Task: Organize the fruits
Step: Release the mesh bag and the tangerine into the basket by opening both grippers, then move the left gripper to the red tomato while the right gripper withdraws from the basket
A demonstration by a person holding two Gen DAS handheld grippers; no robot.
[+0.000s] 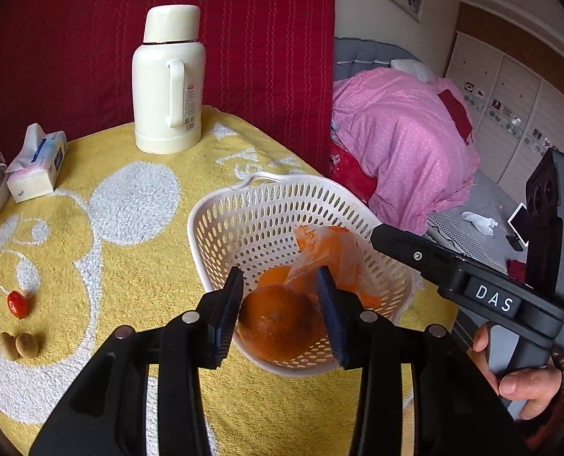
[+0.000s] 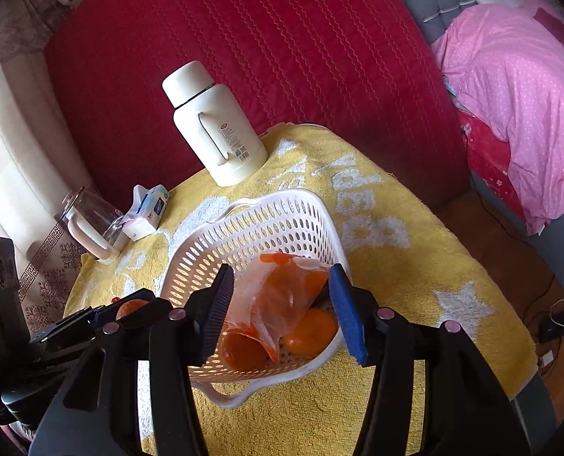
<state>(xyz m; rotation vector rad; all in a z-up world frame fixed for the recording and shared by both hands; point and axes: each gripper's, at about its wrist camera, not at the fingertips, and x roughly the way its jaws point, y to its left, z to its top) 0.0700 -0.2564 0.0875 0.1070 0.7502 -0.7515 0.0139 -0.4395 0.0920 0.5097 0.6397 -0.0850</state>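
Over the white basket (image 1: 221, 228), both hand-held grippers hang with jaws parted.

Left hand-held gripper (image 1: 280, 288) is released, an orange (image 1: 278, 323) below and between its fingers; right hand-held gripper (image 2: 278, 285) is released above the plastic bag (image 2: 282, 296) of oranges inside the basket. Left of the left gripper, a cherry tomato (image 1: 16, 304) lies on the bench (image 1: 129, 285).
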